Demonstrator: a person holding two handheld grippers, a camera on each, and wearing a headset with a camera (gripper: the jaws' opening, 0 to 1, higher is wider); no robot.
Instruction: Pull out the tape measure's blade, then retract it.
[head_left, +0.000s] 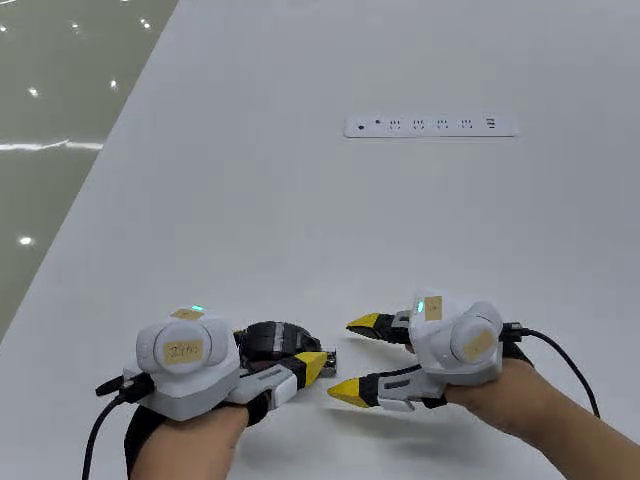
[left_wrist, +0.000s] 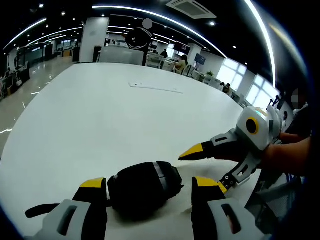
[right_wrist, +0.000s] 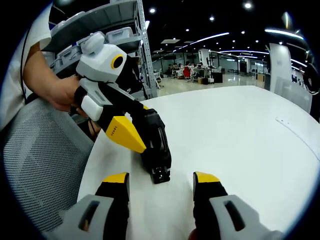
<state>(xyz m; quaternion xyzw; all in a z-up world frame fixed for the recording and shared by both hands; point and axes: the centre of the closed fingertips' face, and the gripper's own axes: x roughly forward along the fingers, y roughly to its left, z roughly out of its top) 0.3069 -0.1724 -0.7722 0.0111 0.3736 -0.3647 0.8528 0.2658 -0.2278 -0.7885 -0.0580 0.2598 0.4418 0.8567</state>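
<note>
Black tape measure (left_wrist: 142, 187), blade fully retracted.
It lies between the spread jaws of the left gripper (left_wrist: 150, 183), its blade end pointing at the right gripper (head_left: 353, 357), just short of those jaws.

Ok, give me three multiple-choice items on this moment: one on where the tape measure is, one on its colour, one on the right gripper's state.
1. Where does the tape measure lie?
A. on the table, between the jaws of the left gripper
B. at the far edge of the bench
C. on the floor

2. What colour is its case?
A. yellow
B. black
C. red

3. What state is the right gripper in?
A. shut on the blade
B. shut on nothing
C. open, holding nothing

Key: 1 A, the left gripper view shows it between that gripper's two jaws; 2 B, the case is black in every view; 3 C, its jaws stand apart, with the tape's end just ahead of them.
</note>
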